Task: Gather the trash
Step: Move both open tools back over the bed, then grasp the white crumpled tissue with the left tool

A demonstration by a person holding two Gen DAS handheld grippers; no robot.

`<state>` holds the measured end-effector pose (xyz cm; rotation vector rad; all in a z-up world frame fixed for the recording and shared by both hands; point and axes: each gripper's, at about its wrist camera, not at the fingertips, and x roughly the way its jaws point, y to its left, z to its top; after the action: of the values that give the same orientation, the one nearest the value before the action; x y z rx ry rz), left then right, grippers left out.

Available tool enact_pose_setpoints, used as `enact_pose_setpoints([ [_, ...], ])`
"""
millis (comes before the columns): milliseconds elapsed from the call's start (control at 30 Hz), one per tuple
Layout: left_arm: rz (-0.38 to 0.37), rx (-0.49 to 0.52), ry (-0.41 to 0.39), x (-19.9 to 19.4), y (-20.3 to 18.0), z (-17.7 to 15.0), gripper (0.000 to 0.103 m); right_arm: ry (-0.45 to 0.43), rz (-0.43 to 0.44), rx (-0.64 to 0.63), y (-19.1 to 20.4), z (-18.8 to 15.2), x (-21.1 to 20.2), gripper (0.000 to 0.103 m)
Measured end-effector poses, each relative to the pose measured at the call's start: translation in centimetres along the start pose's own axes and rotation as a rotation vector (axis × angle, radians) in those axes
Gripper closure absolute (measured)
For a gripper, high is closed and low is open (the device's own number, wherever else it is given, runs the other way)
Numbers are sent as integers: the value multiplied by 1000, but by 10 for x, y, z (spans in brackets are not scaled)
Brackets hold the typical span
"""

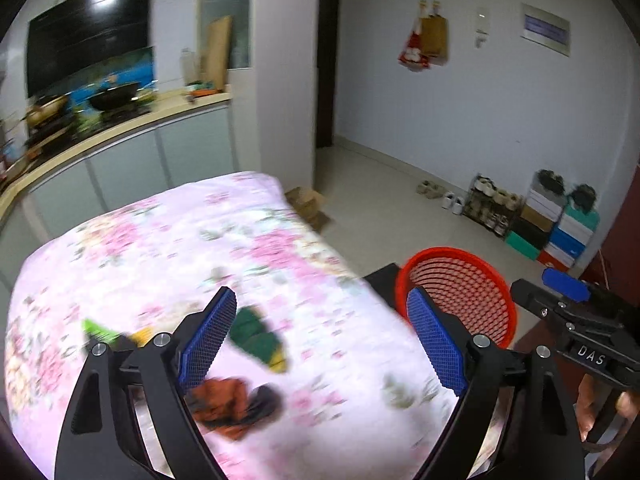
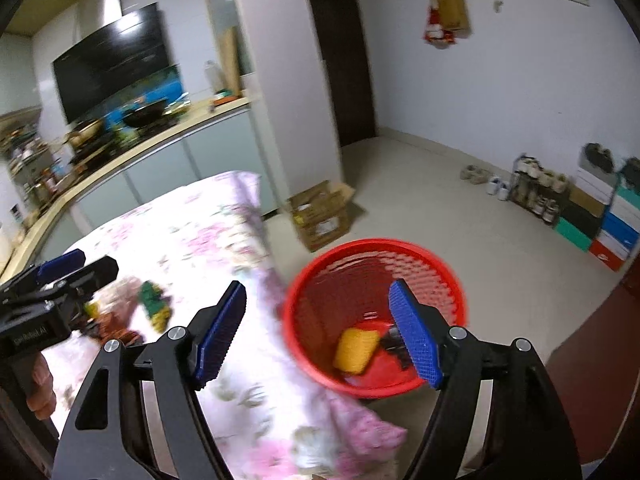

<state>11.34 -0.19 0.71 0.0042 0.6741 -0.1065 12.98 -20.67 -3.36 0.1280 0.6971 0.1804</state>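
Blue ribbed pads of the left gripper (image 1: 320, 340) stand wide apart with nothing between them, above a table draped in a pink floral cloth (image 1: 168, 248). Jaws of the right gripper (image 2: 320, 336) are likewise spread and empty, held over the near rim of a round red plastic mesh basket (image 2: 448, 276) that sits just beside the cloth's hanging edge. Inside that basket lie a yellow crumpled wrapper (image 2: 355, 350) and a small dark scrap (image 2: 390, 344), touching each other on its floor.

Away from the basket, on the cloth, three pieces of trash remain: an orange-brown and black crumpled wrapper (image 1: 236, 404) nearest, a dark green packet with a yellow end (image 1: 258, 338) just beyond it, and a bright green and yellow wrapper (image 1: 108, 332) farthest from the basket, partly hidden by the left gripper's frame.

Beyond the basket, a brown cardboard box (image 2: 324, 214) stands on the pale floor, and farther still a row of stacked coloured shoeboxes (image 2: 600, 220) lines the white wall.
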Motion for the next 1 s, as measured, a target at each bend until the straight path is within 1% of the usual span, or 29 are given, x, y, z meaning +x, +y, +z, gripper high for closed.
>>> enact_pose_setpoints([
  [133,66,-59,-10,-25,39,-10,18,21,56,-41,24,-1,4,29],
  [400,244,-204,-18,-79,141,-48,19,23,128,-86,63,-2,2,24],
  [533,288,-262,-2,-98,177,-76,19,40,157,-111,81,-7,3,24],
  [633,283,-301,36,-98,189,-98,19,54,172,-133,92,-11,4,24],
  [667,267,-322,59,-95,192,-109,19,60,176,-138,96,-12,5,24],
  [800,214,-353,128,-81,189,-143,18,83,190,-153,108,-17,8,24],
  [867,192,-355,150,-75,185,-156,19,107,208,-161,116,-23,10,24],
  [1000,172,-348,172,-62,180,-168,19,147,227,-196,132,-34,16,24],
])
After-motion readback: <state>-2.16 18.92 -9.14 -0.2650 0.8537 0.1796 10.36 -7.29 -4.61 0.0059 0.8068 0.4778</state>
